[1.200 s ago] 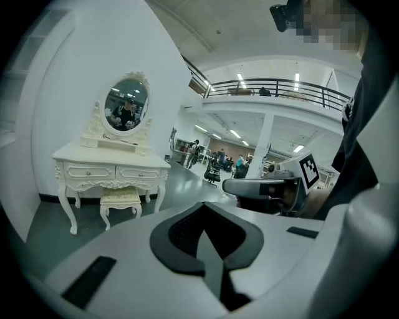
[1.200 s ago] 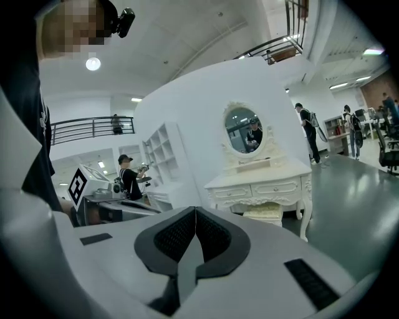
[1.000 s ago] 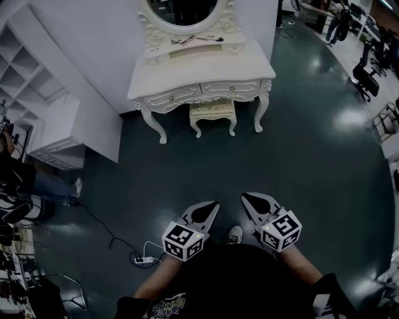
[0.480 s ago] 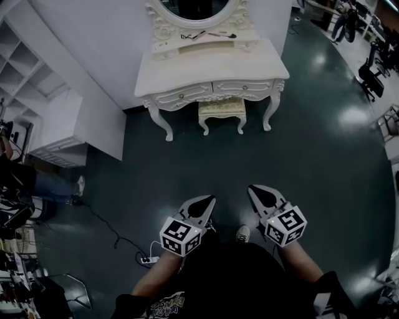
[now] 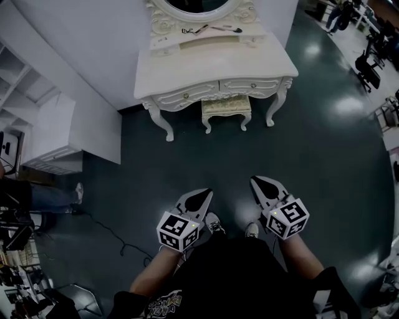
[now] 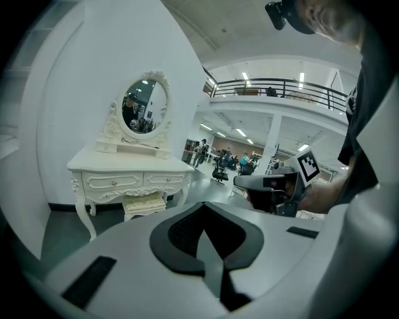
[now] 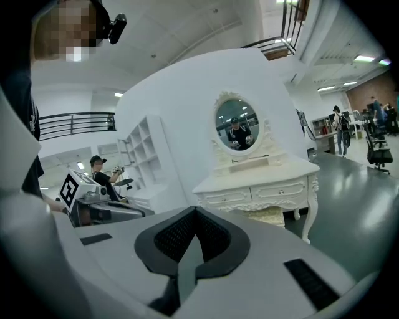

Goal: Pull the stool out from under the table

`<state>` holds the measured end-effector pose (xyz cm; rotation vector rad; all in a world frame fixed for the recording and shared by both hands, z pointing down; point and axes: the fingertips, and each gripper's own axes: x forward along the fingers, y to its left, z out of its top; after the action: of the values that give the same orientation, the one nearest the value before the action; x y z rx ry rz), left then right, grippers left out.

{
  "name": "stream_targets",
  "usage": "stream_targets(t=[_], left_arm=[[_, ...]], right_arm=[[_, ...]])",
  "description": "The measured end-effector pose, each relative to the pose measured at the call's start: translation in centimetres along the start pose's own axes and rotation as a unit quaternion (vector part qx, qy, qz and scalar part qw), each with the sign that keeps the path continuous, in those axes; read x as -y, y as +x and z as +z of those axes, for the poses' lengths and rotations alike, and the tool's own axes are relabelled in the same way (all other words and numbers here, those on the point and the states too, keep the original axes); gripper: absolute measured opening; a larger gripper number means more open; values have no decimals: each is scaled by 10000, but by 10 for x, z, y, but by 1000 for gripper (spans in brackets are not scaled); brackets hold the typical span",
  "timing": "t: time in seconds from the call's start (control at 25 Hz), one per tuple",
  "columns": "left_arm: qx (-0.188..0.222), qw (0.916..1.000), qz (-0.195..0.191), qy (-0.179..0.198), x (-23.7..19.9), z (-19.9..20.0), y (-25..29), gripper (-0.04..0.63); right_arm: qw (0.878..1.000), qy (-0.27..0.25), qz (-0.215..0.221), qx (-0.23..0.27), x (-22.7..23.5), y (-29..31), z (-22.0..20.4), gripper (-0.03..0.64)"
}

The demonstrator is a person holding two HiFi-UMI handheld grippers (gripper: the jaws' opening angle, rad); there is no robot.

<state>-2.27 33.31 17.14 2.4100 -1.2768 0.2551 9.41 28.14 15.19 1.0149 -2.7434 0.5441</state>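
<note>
Dark glossy floor (image 5: pixel 324 162) fills most of the room, w/ a white partition wall (image 5: pixel 81 37) at the back & an open white shelf unit (image 5: pixel 31 106) off to the left. Cream dressing table (image 5: pixel 212 65) stands against that wall, oval mirror (image 5: pixel 199 5) on top. Vs a sec ago the table looks bigger & sits further right in the head view, so the person has walked closer.

Stool (image 5: pixel 226 106) is tucked under the table, btwn its front legs, just below the drawers. It hasn't shifted relative to the table.

L gripper (image 5: pixel 202 196) & R gripper (image 5: pixel 260 185) are held out low in front of the person, side by side. Both point toward the table & are well apart from the stool. Fingers on both are pressed together w/ nothing btwn them, same as before.

Two shoes (image 5: pixel 214 223) show on the floor by the grippers now; a sec ago only one did.
</note>
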Motion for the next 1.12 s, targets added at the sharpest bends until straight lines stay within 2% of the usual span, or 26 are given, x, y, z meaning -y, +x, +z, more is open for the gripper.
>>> stream_targets(t=[0.24,0.6,0.8,1.0,1.12], left_arm=[[0,10000,-49,66,-51,4,-2,8],[92,9996,86,267,-91,21,12,8],[76,9990,265,355,-117,32,39,8],[-13,9978,534,388,-149,37,85,8],[43,9959,712,550,-173,42,119,8]], right_arm=[[9996,-68,-246,123,-3,43,7,28],[9985,-84,-506,211,18,66,20,28],[9982,-129,-565,160,54,87,28,28],[9977,-222,-637,-26,111,117,32,28],[9968,-407,-681,-61,150,142,37,28]])
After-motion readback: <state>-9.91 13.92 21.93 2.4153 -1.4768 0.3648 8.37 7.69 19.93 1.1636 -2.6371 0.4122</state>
